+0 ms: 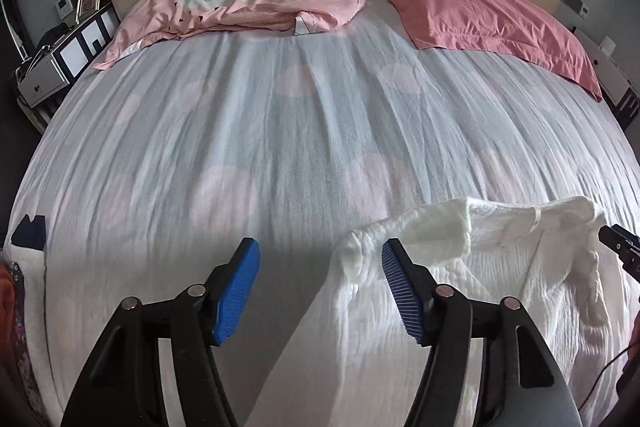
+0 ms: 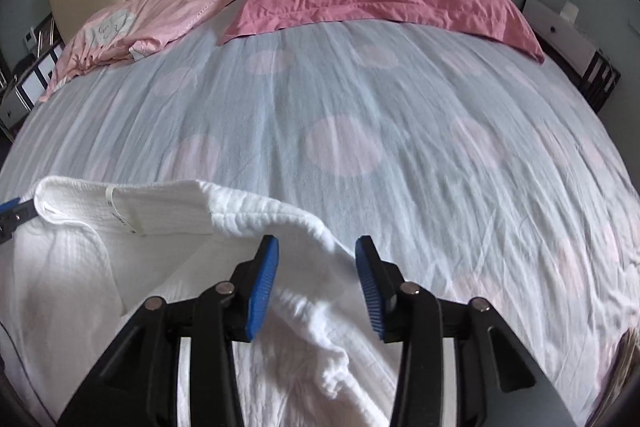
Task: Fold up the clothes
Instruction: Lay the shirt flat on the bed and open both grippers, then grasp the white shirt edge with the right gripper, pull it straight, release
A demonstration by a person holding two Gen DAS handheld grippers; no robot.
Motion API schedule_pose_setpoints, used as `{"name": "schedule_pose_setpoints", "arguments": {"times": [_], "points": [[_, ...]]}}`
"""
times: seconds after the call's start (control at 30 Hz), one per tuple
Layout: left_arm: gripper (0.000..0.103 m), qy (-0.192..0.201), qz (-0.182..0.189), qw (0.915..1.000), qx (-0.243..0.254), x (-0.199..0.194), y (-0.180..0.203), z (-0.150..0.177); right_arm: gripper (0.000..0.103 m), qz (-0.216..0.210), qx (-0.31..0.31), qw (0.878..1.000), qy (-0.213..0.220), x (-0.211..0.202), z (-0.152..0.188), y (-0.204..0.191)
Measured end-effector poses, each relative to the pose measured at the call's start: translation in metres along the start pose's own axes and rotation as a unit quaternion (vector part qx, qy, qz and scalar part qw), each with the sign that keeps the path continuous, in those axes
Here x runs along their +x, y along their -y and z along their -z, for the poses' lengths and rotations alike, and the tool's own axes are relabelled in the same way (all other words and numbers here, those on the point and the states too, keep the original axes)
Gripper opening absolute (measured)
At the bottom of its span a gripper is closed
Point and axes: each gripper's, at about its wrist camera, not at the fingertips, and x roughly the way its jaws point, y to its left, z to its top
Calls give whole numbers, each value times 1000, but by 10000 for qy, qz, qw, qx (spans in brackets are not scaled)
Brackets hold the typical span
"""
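Big bed [image 1: 280,131] fills everything — edges cut off. White garment [image 1: 500,299] lies near-right, lower part out of frame. Left gripper [image 1: 320,291] and right gripper [image 2: 316,287] both spread, pinching nothing — the garment lies under them.

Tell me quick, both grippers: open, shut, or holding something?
Left gripper: jaws open, holding nothing; the white garment lies beside and under its right pad.
Right gripper: jaws open, white garment's edge lies loose between them, not pinched.

White garment [image 1: 500,291] on grey bedspread [image 1: 280,131] with pale-pink spots.
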Motion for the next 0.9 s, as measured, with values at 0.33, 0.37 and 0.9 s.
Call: {"name": "schedule_pose_setpoints", "arguments": {"times": [0.33,0.37,0.9], "points": [[72,-170,25,9997,-149,-102,-41,85,42,-298,690,9966,-329,-90,85,87],[72,-234,26,9997,-111,-108,-42,100,42,-283,679,9965,-387,-99,100,97],[72,-475,204,9930,-1066,-172,-54,268,42,-240,1476,9739,-1705,-171,312,203]]}}
